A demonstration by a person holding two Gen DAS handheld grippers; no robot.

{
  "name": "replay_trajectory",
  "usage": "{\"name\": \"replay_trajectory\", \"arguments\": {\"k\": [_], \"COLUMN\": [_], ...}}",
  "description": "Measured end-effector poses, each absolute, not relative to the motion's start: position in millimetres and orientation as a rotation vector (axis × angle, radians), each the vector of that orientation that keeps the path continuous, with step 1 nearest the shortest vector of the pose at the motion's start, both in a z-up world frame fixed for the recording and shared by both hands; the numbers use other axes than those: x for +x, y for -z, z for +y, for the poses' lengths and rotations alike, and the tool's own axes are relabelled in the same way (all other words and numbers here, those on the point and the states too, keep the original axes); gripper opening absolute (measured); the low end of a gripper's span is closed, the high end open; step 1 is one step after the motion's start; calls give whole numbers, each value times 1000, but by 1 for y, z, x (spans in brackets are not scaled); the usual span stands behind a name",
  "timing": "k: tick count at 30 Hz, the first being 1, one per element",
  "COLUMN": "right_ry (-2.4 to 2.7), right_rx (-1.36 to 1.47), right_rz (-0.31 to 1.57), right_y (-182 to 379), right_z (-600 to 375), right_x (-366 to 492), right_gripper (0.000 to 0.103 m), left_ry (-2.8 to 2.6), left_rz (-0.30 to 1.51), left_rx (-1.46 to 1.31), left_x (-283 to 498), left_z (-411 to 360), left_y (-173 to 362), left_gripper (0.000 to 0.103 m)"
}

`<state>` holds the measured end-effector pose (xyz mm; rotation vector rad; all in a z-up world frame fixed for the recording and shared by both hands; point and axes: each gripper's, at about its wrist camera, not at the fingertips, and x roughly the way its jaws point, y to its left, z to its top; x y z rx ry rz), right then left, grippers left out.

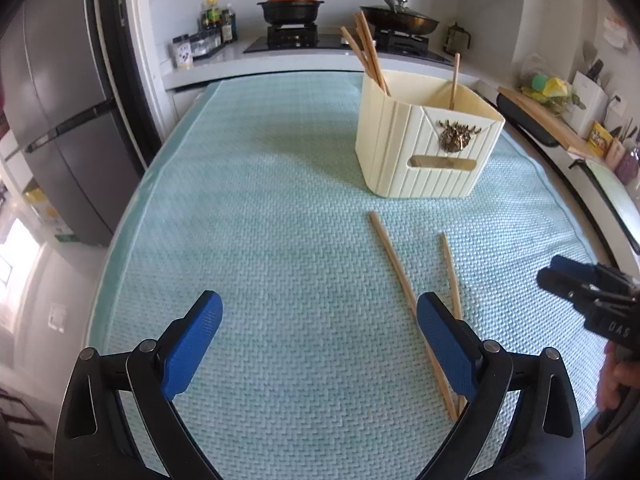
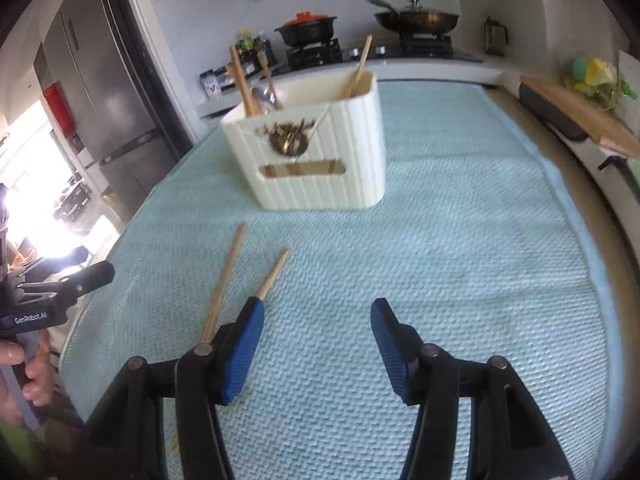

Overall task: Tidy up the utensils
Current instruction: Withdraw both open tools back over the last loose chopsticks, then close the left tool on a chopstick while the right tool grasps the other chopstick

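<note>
A cream utensil holder (image 1: 424, 148) stands on the light blue mat (image 1: 260, 220) and holds several wooden chopsticks (image 1: 370, 50). It also shows in the right wrist view (image 2: 320, 156). Two loose chopsticks lie on the mat in front of it, one longer-looking (image 1: 400, 280) and one to its right (image 1: 450, 272); the right wrist view shows them too (image 2: 226, 280) (image 2: 274, 274). My left gripper (image 1: 320, 312) is open and empty above the mat, its right finger over the chopsticks. My right gripper (image 2: 318, 316) is open and empty, its left finger over the chopsticks. The right gripper also shows at the left wrist view's right edge (image 1: 556, 276).
A stove with a red-lidded black pot (image 1: 290, 8) and a lidded wok (image 1: 400, 18) is behind the table. A grey fridge (image 1: 68, 120) stands at the left. A wooden cutting board (image 1: 548, 120) and counter clutter lie at the right.
</note>
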<state>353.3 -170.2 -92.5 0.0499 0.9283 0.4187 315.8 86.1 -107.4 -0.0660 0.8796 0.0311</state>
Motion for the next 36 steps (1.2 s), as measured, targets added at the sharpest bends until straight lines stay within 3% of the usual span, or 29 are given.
{"name": "replay_trajectory", "arguments": {"k": [8, 16, 26, 27, 32, 36], "right_ry": [-500, -452, -349, -353, -396, -414], "right_rx": [-6, -206, -176, -159, -128, -162], "right_rz": [1017, 1017, 1032, 1040, 1106, 1156], "right_y": [130, 142, 138, 138, 136, 140], "right_z": [-103, -88, -174, -181, -193, -176], "right_x": [356, 347, 328, 328, 345, 368], "right_gripper": [44, 14, 14, 19, 22, 31], "left_ry": [-52, -37, 19, 29, 86, 105], "left_rz": [908, 929, 978, 984, 1049, 1106], "left_rx": [-193, -180, -140, -135, -140, -151], "left_x": [304, 301, 314, 317, 352, 392], "left_z": [101, 100, 74, 72, 67, 65], "left_y": [129, 138, 153, 154, 160, 165], "left_gripper": [98, 98, 98, 98, 98, 98]}}
